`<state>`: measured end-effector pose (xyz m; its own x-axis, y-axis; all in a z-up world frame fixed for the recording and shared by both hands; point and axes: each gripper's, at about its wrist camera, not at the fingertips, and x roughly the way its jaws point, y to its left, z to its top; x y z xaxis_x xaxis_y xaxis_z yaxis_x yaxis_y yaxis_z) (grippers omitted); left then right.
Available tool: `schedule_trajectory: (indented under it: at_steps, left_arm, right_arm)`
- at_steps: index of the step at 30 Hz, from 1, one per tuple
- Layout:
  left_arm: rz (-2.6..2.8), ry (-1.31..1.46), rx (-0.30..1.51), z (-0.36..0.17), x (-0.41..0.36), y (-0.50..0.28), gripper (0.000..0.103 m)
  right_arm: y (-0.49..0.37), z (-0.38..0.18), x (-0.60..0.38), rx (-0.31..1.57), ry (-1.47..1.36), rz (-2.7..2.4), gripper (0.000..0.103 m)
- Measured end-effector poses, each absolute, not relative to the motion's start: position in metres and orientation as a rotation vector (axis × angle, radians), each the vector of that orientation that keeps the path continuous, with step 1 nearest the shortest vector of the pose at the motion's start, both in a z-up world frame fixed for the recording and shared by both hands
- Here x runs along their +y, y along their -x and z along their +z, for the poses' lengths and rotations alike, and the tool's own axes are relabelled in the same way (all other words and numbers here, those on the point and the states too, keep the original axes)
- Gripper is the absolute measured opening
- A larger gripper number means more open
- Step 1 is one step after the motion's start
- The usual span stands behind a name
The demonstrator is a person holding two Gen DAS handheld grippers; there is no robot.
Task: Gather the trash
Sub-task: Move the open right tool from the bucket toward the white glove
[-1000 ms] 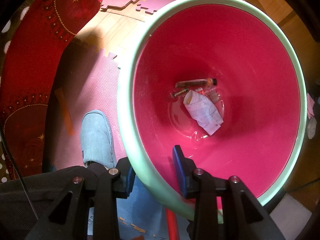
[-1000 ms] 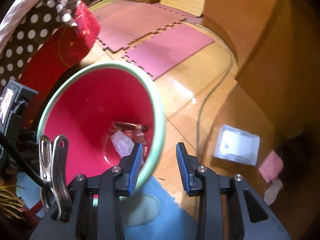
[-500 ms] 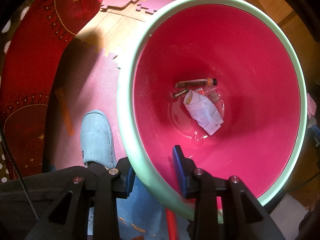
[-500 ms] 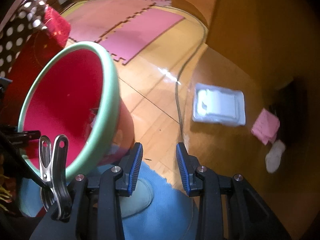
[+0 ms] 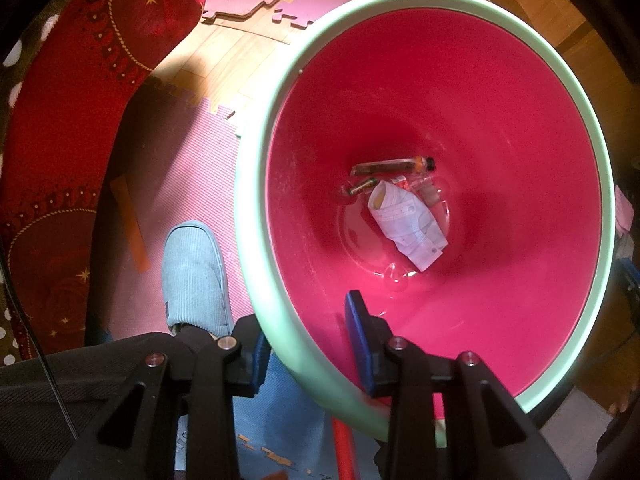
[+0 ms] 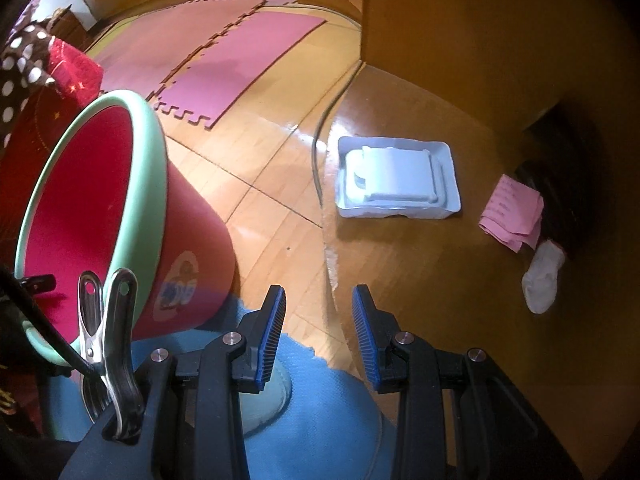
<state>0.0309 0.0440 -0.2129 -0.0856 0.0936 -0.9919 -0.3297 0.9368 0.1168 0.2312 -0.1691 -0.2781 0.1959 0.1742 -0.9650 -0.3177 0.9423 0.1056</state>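
— Wooden floor (image 6: 256, 216) all round, glossy boards, with pink foam mats (image 6: 240, 60) jigsawed together toward the far side and a blue mat (image 6: 332, 408) close underfoot. A cable (image 6: 316, 160) runs across the boards, and a wooden cabinet (image 6: 460, 40) stands at the far right.

— And the bucket?

— A red bucket (image 5: 500, 128) with a pale green rim stands on the floor at the edge of the blue mat. At its bottom lie a crumpled white paper (image 5: 408, 224), a small brown bottle (image 5: 392, 166) and a few little wrappers I can't make out.

— Who has hold of it?

— The left gripper (image 5: 308, 352) is clamped over the near rim, one finger inside the bucket, the other outside. A grey slipper (image 5: 194, 276) sits on a pink mat just beside it, with a red patterned cloth (image 5: 80, 100) further left.

— The right one?

— The right gripper (image 6: 319, 336) hangs over the bare floor with its blue-padded jaws apart and nothing between them. A metal clip (image 6: 104, 332) is fixed to its left side.

— What trash is on the floor?

— A white plastic tray (image 6: 396, 178) lies on the boards beyond the right gripper, well apart from the bucket. Further right are a folded pink paper (image 6: 512, 212) and, just below it, a white sock (image 6: 542, 280).
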Motion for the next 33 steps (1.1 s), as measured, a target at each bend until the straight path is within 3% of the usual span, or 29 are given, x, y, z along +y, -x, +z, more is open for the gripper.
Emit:
schedule_trajectory:
  at_steps: [30,31,33]
  left_arm:
    - [0.356,0.184,1.622,-0.213,0.044,-0.031,0.036]
    - [0.356,0.184,1.622,-0.212,0.045,-0.032,0.036]
    - [0.357,0.185,1.622,-0.213,0.045,-0.031,0.036]
  right_arm:
    - [-0.247,-0.294,-0.266,1.341,-0.047,0.060,0.036]
    - [-0.247,-0.295,-0.269,1.340,-0.054,0.050,0.036]
    - [-0.247,-0.296,-0.277,1.335,-0.052,0.018,0.048]
